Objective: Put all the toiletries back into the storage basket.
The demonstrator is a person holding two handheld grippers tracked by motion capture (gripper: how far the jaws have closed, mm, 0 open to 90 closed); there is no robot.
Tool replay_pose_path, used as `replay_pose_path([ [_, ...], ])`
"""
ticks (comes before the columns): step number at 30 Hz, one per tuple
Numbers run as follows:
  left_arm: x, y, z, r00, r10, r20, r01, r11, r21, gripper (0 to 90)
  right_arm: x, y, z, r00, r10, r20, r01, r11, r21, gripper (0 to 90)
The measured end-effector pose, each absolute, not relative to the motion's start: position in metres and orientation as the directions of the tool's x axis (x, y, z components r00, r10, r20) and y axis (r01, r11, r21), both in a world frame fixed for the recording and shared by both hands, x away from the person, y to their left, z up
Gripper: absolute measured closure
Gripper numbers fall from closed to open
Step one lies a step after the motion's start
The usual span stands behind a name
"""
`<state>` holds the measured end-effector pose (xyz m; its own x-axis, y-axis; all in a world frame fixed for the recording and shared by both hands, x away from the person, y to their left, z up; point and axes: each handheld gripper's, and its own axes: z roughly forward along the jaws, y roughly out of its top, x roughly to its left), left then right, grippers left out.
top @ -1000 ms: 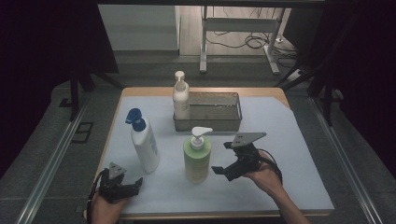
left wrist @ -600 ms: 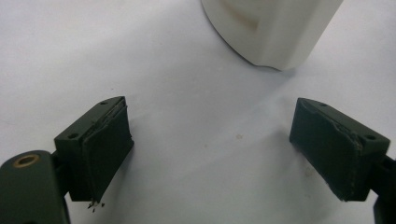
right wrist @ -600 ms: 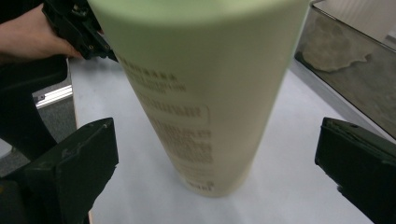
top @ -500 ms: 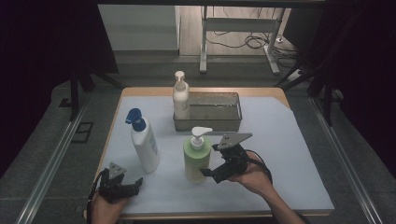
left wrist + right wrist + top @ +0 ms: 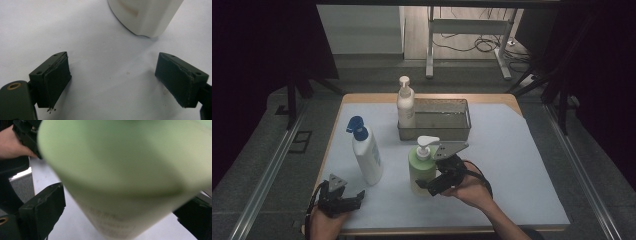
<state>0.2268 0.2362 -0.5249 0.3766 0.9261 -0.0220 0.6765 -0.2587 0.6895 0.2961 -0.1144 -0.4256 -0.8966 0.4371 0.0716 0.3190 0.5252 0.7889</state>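
Green bottle [image 5: 422, 167]: upright, table centre, before the tray [image 5: 462, 131].
Right gripper [image 5: 432, 186]: jaws wide around its base, seemingly not clamped; square up, close gently.
Left gripper [image 5: 343, 199]: wide, idle.

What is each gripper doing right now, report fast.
Left gripper: open, holding nothing.
Right gripper: open, jaws either side of the green pump bottle, not yet closed on it.

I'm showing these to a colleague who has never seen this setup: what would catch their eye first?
Probably the green pump bottle at the table's middle front, with the right gripper open around its lower body, jaws on either side. Next, the white bottle with a blue pump standing left of it, and a third white pump bottle upright in the left end of the metal tray behind.
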Motion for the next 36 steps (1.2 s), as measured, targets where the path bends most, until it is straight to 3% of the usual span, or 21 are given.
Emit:
replay_pose_path([
  [13,0.227,0.236,-0.525,0.377,0.926,-0.022,0.676,-0.259,0.689,12.4,0.3,-0.104,-0.433,-0.889,0.457,0.013,0.278,0.518,0.809,11.0],
  [36,0.227,0.236,-0.525,0.377,0.926,-0.023,0.677,-0.258,0.689,12.4,0.301,-0.111,-0.409,-0.866,0.5,0.007,0.313,0.53,0.788,12.3],
])
